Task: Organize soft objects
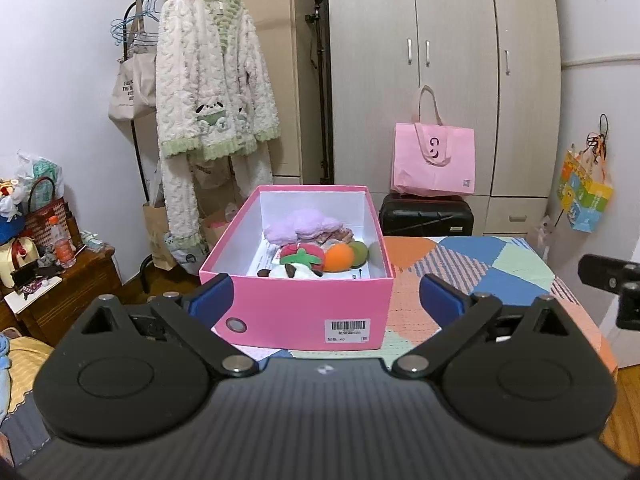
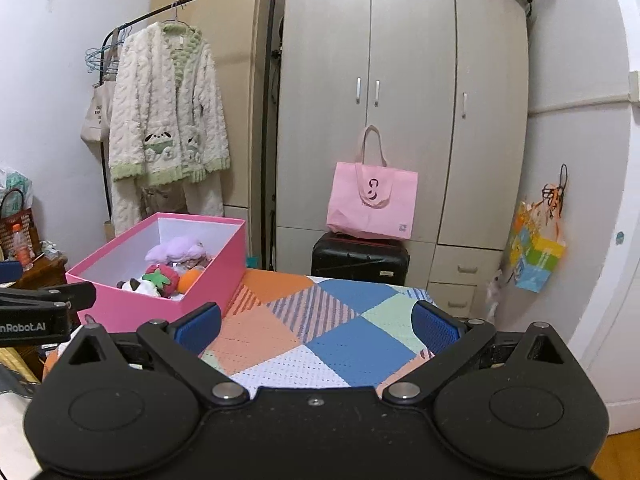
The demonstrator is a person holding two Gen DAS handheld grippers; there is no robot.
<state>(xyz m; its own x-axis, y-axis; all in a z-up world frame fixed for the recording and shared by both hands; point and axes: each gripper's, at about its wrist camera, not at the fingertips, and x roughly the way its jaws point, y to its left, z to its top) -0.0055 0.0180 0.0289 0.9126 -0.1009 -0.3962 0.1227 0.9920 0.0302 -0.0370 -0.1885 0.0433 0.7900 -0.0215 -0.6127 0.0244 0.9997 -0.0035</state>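
Facing pink box (image 1: 296, 304), jaws spread.

Even, soft indoor light, moderately bright; source not visible. Strong fisheye bending: wardrobe (image 1: 440, 80) doors bow outward, dark vignette in corners of right wrist view. Faint shadow under pink box (image 1: 296, 312). Mild softness toward edges away from wardrobe; no glare, no motion blur.

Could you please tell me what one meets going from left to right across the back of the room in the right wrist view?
Fluffy white robe on the clothes rack → pink box of plush toys → pink tote bag on the black suitcase → colourful bag hanging on the wall.
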